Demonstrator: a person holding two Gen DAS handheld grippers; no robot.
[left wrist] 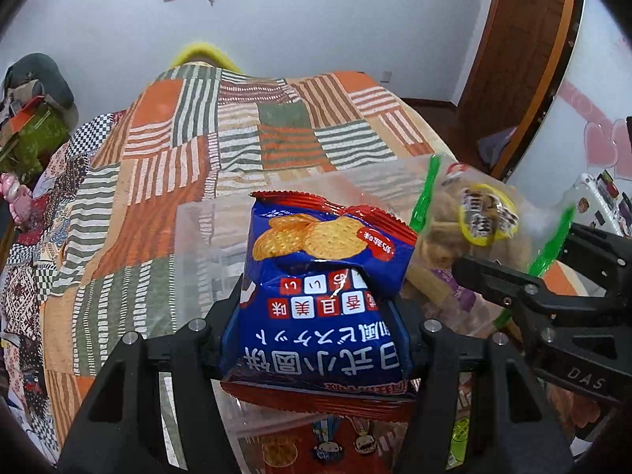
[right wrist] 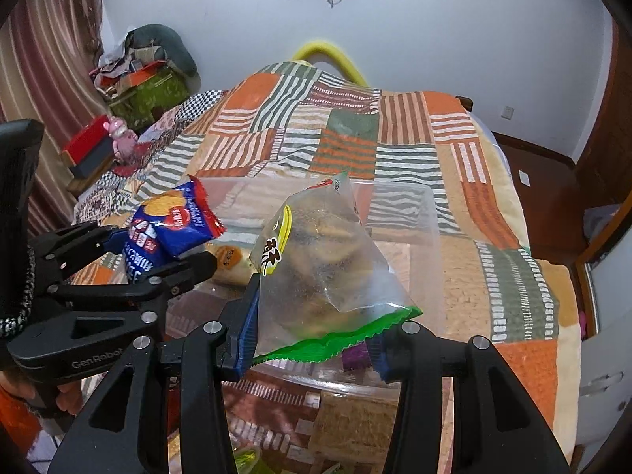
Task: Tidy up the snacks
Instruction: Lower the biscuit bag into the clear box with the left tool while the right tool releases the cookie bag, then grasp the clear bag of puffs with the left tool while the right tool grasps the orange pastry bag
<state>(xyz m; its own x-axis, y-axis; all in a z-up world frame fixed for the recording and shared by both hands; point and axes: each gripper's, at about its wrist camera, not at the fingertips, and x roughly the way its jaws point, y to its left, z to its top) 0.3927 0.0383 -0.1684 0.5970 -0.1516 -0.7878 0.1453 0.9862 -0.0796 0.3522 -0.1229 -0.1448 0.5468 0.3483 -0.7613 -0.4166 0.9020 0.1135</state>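
Note:
My left gripper (left wrist: 320,308) is shut on a blue and red biscuit packet (left wrist: 324,276), held above a clear plastic box (left wrist: 205,245) on the bed. The packet also shows at the left of the right wrist view (right wrist: 166,233), with the left gripper (right wrist: 158,252) around it. My right gripper (right wrist: 316,308) is shut on a clear snack bag with green edges (right wrist: 324,272), held over the same clear box (right wrist: 426,237). That bag shows in the left wrist view (left wrist: 474,229) with the right gripper (left wrist: 525,272) at its right side.
A patchwork bedspread (left wrist: 237,138) covers the bed. More snack packets lie under the box (left wrist: 316,442) and inside it (right wrist: 233,260). Clutter and a pink toy (right wrist: 122,138) sit at the bed's left. A wooden door (left wrist: 525,59) stands at the right.

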